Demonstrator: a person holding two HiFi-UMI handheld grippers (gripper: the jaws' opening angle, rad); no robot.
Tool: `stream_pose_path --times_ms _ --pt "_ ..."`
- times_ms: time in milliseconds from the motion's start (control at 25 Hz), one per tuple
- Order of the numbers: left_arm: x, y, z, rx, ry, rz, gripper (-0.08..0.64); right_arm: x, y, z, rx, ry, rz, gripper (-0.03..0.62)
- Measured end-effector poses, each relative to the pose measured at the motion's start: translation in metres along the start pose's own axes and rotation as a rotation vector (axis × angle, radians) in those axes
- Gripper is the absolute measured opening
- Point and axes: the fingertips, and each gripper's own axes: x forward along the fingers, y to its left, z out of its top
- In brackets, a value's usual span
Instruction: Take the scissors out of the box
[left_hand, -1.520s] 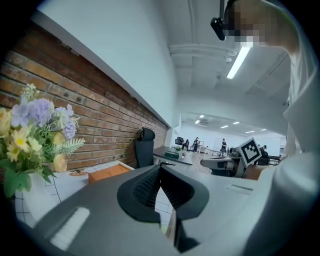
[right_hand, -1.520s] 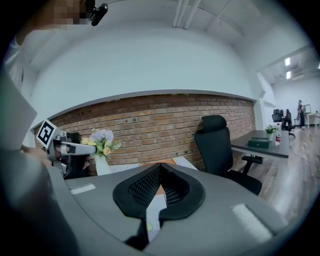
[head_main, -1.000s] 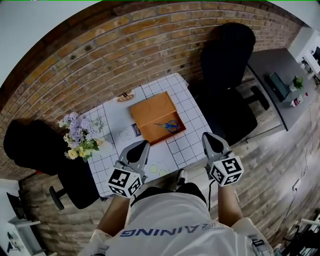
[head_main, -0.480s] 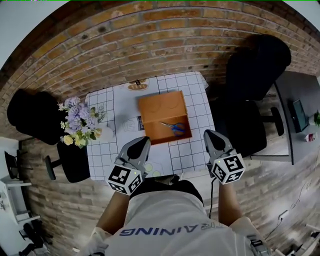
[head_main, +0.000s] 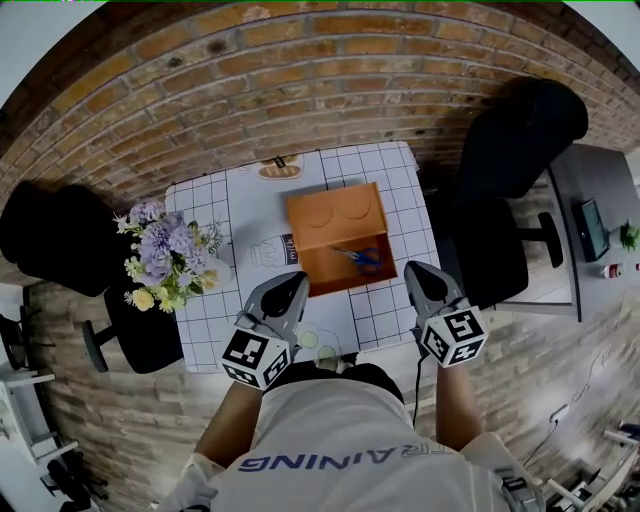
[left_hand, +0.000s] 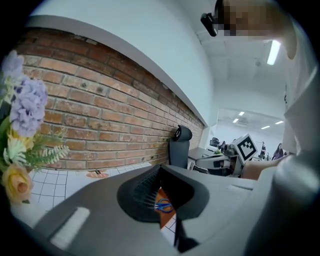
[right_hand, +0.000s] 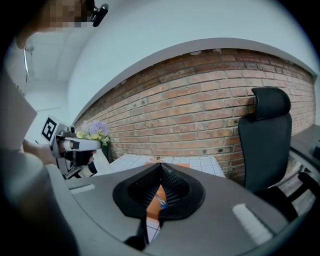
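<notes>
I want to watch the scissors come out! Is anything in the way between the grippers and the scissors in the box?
Only the near wall of the box. The scissors lie uncovered inside it, with nothing on top. The left gripper and right gripper, both shut, are on the near side of that wall.

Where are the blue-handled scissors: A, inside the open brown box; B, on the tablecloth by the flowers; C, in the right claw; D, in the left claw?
A: the scissors lie in the box, while the left claw and right claw are shut, empty, short of it.
</notes>
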Motion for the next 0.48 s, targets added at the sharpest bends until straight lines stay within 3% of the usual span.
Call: stream_pose_path --times_ms 240,480 --pt "-0.001 0.023 -0.009 -0.052 0.022 -0.061 0.002 0.022 0.029 -0.001 -0.035 0.071 -0.03 0.014" --pt "-0.002 0.036 -0.012 -0.077 0.027 -0.027 0.002 0.034 0.03 -0.018 -0.082 0.162 0.005 0.014"
